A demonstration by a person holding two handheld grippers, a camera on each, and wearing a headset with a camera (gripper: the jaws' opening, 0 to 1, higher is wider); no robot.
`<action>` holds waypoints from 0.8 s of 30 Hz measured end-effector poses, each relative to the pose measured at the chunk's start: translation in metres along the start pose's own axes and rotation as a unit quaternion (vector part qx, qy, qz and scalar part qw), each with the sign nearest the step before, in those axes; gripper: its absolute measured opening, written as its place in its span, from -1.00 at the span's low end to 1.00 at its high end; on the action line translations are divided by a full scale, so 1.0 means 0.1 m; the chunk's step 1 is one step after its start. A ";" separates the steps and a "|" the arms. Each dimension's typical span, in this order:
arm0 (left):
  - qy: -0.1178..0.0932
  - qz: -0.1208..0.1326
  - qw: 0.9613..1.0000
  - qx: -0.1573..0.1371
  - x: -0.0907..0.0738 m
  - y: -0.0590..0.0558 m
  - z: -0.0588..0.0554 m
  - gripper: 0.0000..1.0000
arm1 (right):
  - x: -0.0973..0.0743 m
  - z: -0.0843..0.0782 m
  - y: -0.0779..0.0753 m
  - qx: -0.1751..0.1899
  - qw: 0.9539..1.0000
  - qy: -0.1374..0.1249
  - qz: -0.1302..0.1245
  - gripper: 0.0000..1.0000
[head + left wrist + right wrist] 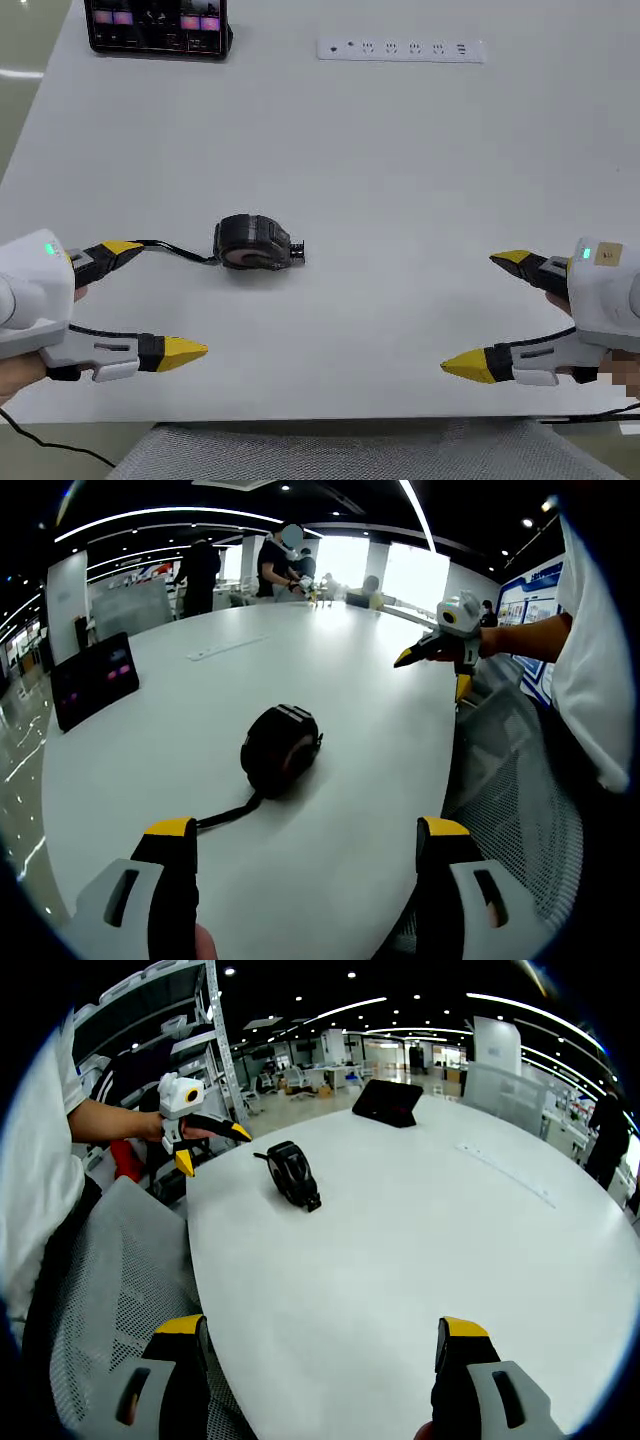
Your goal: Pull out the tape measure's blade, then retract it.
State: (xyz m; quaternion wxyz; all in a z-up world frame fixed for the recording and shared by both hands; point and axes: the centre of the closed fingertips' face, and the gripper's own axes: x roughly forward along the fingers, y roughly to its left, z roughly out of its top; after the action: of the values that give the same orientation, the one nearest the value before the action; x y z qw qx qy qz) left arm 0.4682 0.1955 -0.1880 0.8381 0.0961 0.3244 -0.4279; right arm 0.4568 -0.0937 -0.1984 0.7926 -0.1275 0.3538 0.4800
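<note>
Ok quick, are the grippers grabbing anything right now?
Left yellow-tipped gripper: open, holding nothing.
Right yellow-tipped gripper: open, holding nothing.

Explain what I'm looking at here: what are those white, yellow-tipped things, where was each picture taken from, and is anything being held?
There is no robot: a person holds a two-jaw gripper in each hand. The head view comes from a headset camera looking down at the white table. In it the left gripper is on the left and the right gripper on the right. The two round pictures come from a camera on each gripper, looking along its own yellow-tipped jaws. Each also catches the other gripper across the table. On the table lies a black tape measure with its blade in and its black strap trailing toward the left gripper. A tablet and a white power strip sit at the far side. Both grippers are open and hold nothing.
</note>
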 end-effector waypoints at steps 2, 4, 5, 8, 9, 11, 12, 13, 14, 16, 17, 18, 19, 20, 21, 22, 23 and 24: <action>0.000 0.000 1.000 0.001 0.01 0.01 0.01 0.70 | 0.00 0.01 -0.01 0.000 1.000 0.000 0.000 0.87; -0.004 -0.005 1.000 -0.006 0.02 0.02 0.04 0.71 | 0.01 0.03 -0.01 0.001 1.000 0.000 0.000 0.87; -0.008 -0.004 1.000 -0.010 0.02 0.03 0.07 0.71 | 0.01 0.03 -0.01 0.001 1.000 0.000 0.000 0.87; -0.011 -0.007 1.000 -0.013 0.02 0.04 0.11 0.72 | 0.01 0.06 -0.01 0.001 1.000 -0.002 0.000 0.87; -0.009 -0.008 1.000 -0.010 0.02 0.03 0.11 0.72 | 0.02 0.07 -0.01 0.001 1.000 -0.004 -0.001 0.87; -0.006 -0.012 1.000 -0.008 0.02 0.03 0.11 0.74 | 0.03 0.07 -0.02 0.000 1.000 -0.004 0.000 0.87; -0.006 -0.013 1.000 -0.007 0.02 0.04 0.11 0.74 | 0.05 0.08 -0.02 -0.001 1.000 -0.005 0.000 0.88; -0.005 -0.013 1.000 -0.005 0.02 0.05 0.11 0.74 | 0.06 0.10 -0.02 -0.002 1.000 -0.006 0.001 0.88; -0.005 -0.013 1.000 -0.005 0.03 0.06 0.12 0.74 | 0.07 0.11 -0.02 -0.004 1.000 -0.006 0.002 0.88; -0.006 -0.011 1.000 -0.006 0.03 0.09 0.12 0.74 | 0.09 0.12 -0.02 -0.008 1.000 -0.007 0.004 0.88; -0.006 -0.009 1.000 -0.005 0.04 0.11 0.12 0.74 | 0.11 0.13 -0.02 -0.009 1.000 -0.009 0.006 0.88; -0.006 -0.008 1.000 -0.006 0.05 0.12 0.12 0.74 | 0.11 0.13 -0.03 -0.009 1.000 -0.009 0.008 0.88; -0.006 -0.008 1.000 -0.007 0.06 0.12 0.13 0.74 | 0.12 0.14 -0.03 -0.013 1.000 -0.007 0.011 0.88; -0.005 -0.008 1.000 -0.006 0.07 0.11 0.13 0.74 | 0.13 0.14 -0.03 -0.014 1.000 -0.007 0.012 0.87; -0.003 -0.007 1.000 -0.003 0.07 0.11 0.13 0.74 | 0.13 0.15 -0.04 -0.016 1.000 -0.008 0.013 0.88; -0.001 -0.007 1.000 -0.001 0.08 0.11 0.13 0.75 | 0.13 0.16 -0.06 -0.017 1.000 -0.008 0.015 0.87; -0.001 -0.007 1.000 -0.001 0.08 0.10 0.13 0.75 | 0.14 0.16 -0.08 -0.017 1.000 -0.007 0.016 0.87; -0.002 -0.007 1.000 0.000 0.09 0.10 0.14 0.75 | 0.14 0.16 -0.09 -0.018 1.000 -0.007 0.016 0.87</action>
State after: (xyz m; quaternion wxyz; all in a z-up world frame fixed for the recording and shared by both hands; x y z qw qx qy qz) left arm 0.4862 0.1899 -0.1836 0.8356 0.0927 0.3236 -0.4340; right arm 0.4760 -0.0798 -0.1977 0.7846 -0.1329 0.3418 0.4999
